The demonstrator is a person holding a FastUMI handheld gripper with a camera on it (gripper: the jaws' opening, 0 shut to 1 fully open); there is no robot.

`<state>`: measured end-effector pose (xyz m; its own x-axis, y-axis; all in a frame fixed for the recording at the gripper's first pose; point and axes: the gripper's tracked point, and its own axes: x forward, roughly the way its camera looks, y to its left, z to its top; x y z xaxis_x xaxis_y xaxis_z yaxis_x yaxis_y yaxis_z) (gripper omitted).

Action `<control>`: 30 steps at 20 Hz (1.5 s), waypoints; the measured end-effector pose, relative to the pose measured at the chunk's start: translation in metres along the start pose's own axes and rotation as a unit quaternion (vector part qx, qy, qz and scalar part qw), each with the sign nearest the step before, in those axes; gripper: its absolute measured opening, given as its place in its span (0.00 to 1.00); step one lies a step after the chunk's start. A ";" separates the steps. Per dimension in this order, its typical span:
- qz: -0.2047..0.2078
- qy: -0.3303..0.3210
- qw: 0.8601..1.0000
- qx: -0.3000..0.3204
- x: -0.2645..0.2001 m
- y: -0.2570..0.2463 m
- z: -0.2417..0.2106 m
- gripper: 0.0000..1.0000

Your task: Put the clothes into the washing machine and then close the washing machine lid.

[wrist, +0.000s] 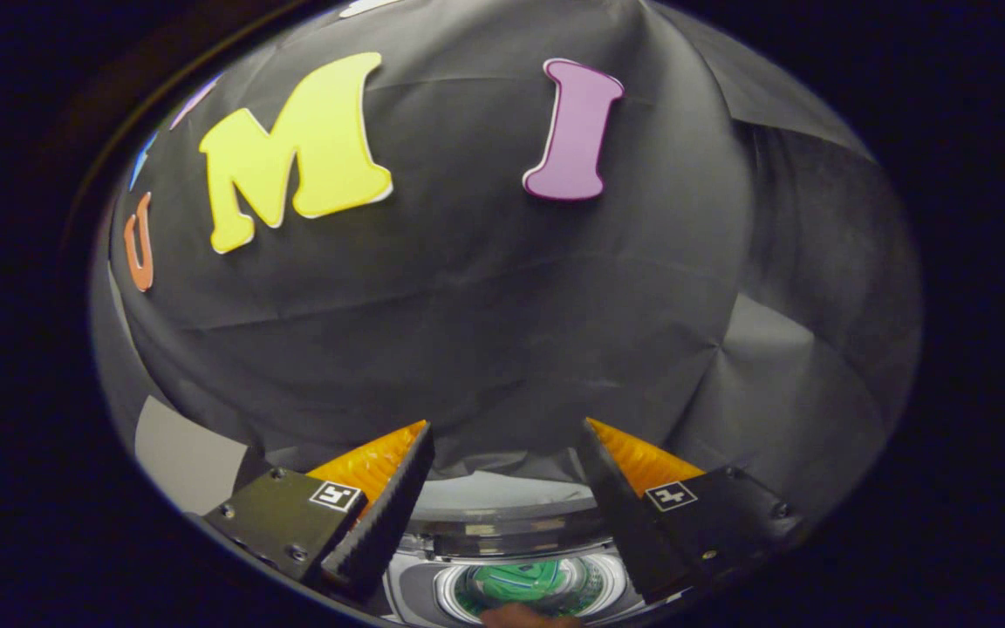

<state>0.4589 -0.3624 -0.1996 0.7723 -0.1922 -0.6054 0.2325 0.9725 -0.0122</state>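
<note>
Black cloth (502,305), creased and draped, formed the booth's wall and rose well beyond the fingers, with a pale panel (184,458) showing beside its lower corner. Below the cloth sat the washing machine (502,523), seen from above between the fingers, its lid (489,490) raised at the back and its grey top rim curving round the round opening. Inside the drum (468,597) lay the clothes (524,580), a bundle of green fabric, directly beneath the gap between the fingers. The hand-held gripper (507,445) hung over the opening with its fingers spread wide and nothing between them. At the near rim of the drum a small reddish-brown shape (524,617) showed, possibly another piece of clothing, too cut off to tell.
</note>
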 end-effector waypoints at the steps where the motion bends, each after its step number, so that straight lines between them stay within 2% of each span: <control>1: -0.009 0.007 1.000 0.001 0.004 0.000 -0.004 1.00; 5: -0.024 0.028 0.999 0.002 0.014 -0.003 -0.027 1.00; 8: -0.037 0.007 0.999 -0.036 0.013 -0.007 -0.027 1.00; 9: -0.038 0.002 0.999 -0.033 0.010 -0.006 -0.029 1.00; 30: -0.024 -0.001 0.999 -0.039 -0.058 -0.019 -0.095 1.00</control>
<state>0.3539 -0.3572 -0.2397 0.7623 -0.2386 -0.6016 0.2220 0.9696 -0.1033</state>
